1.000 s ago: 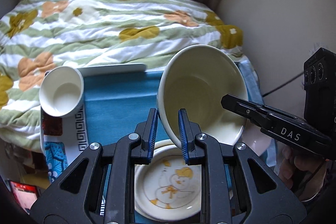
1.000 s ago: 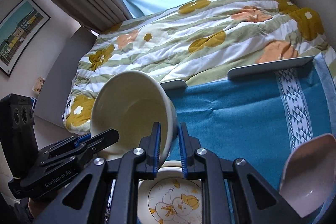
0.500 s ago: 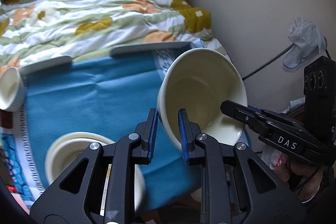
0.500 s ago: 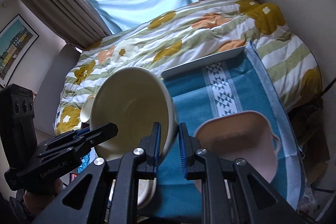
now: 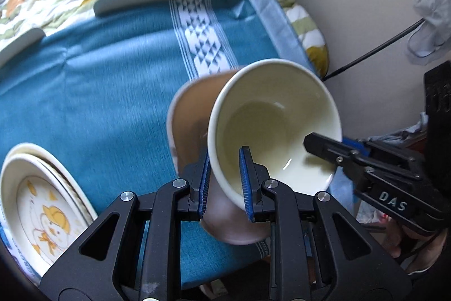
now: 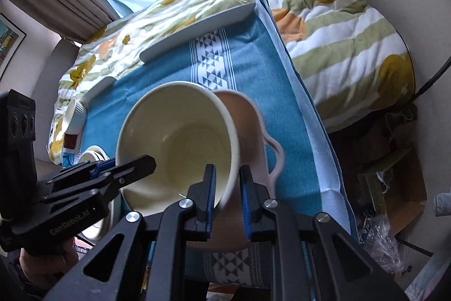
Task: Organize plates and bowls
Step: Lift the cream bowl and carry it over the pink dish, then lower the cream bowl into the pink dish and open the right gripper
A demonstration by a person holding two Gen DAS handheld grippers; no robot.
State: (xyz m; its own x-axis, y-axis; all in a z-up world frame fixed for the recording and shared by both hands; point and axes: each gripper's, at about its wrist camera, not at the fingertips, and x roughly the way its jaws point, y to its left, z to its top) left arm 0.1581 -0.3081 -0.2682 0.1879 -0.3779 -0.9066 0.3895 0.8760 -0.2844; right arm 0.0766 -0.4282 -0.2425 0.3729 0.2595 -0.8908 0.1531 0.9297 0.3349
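A cream bowl [image 5: 270,120] is held in the air by both grippers, tilted, just above a pink bowl with handles [image 5: 188,114] on the blue cloth. My left gripper [image 5: 224,182] is shut on the bowl's near rim. My right gripper [image 6: 227,193] is shut on the opposite rim and also shows in the left wrist view [image 5: 324,148]. The cream bowl [image 6: 174,143] hides most of the pink bowl [image 6: 251,131]. A plate with a duck picture [image 5: 42,205] lies on a stack at the left.
The blue cloth [image 5: 93,92] covers a small table in front of a bed with a flowered quilt [image 6: 338,19]. A small white cup [image 6: 74,114] stands at the far left. A wall and a black cable [image 5: 375,50] are on the right.
Both grippers have carried the cream bowl to the right, from over the duck plate to just above the pink bowl, and lowered it.
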